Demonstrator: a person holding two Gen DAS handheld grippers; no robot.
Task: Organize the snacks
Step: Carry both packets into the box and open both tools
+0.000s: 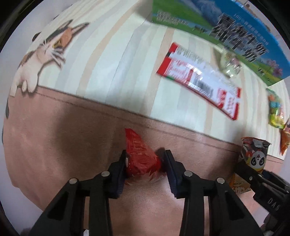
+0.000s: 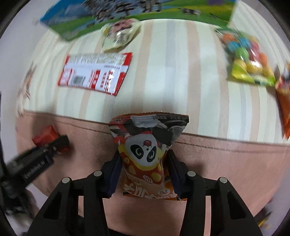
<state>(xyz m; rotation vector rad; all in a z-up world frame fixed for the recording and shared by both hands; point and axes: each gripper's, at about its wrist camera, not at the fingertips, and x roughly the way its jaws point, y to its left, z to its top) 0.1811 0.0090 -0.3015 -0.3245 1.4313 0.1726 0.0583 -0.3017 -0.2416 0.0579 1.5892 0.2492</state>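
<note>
My left gripper (image 1: 145,161) is shut on a small red snack packet (image 1: 139,156) above the pink band of the cloth; it also shows in the right wrist view (image 2: 47,138). My right gripper (image 2: 144,163) is shut on an orange panda snack bag (image 2: 146,150), held upright; the bag also shows in the left wrist view (image 1: 255,156). A red-and-white flat packet (image 1: 201,81) (image 2: 94,74) lies on the striped cloth. A pale clear packet (image 2: 119,34) lies near the box. A bag of colourful candies (image 2: 248,59) lies at the right.
A blue-and-green printed box (image 1: 226,32) (image 2: 126,12) stands at the back. An orange packet (image 2: 284,105) lies at the far right edge. The striped cloth (image 1: 112,59) has a cat picture (image 1: 45,54) at the left.
</note>
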